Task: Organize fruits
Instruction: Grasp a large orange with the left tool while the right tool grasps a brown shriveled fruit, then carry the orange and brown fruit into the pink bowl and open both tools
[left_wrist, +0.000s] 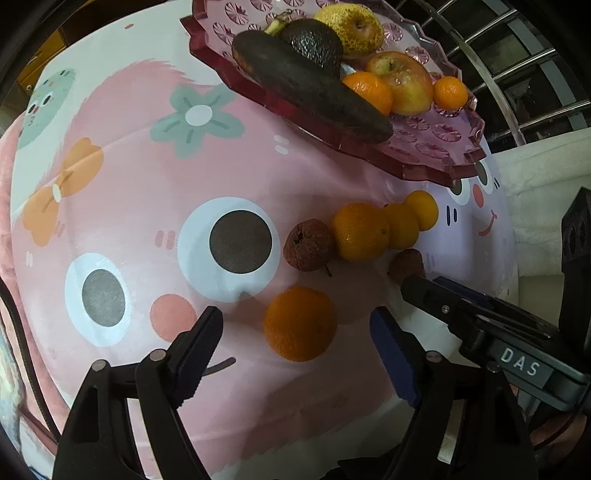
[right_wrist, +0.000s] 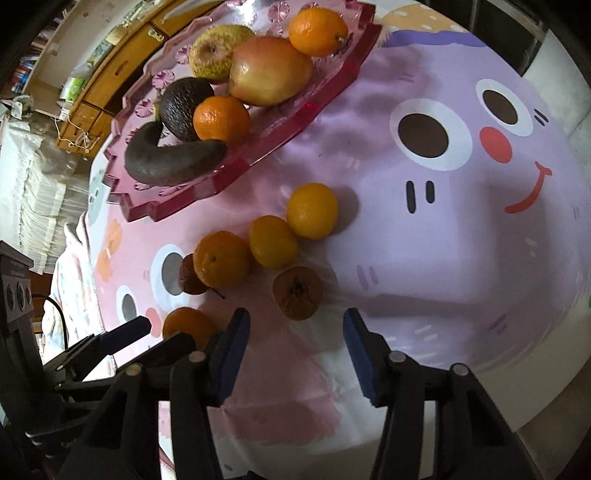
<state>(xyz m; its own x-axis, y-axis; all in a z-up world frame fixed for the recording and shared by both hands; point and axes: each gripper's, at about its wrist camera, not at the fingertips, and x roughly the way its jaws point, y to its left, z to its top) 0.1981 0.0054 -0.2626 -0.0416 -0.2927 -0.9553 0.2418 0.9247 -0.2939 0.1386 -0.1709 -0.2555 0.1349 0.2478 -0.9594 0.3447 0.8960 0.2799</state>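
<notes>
In the left wrist view an orange (left_wrist: 300, 324) lies on the cartoon tablecloth between the fingers of my left gripper (left_wrist: 295, 328). That gripper is open, with a gap on both sides of the fruit. In the right wrist view a shrivelled brown fruit (right_wrist: 297, 293) lies just ahead of the tips of my right gripper (right_wrist: 295, 321). It is open too, and its pads are clear of the fruit. A pink tray (left_wrist: 424, 166) at the back holds a blackened banana (left_wrist: 314, 92), an avocado (left_wrist: 314, 44), a pear, an apple and two mandarins.
Three mandarins (left_wrist: 360, 232) lie in a row in front of the tray, with a second shrivelled fruit (left_wrist: 308, 245) beside them. The round table's edge (right_wrist: 535, 406) runs close on the right. A metal rail (left_wrist: 498, 74) stands behind the tray, and wooden drawers (right_wrist: 110, 85) stand beyond it.
</notes>
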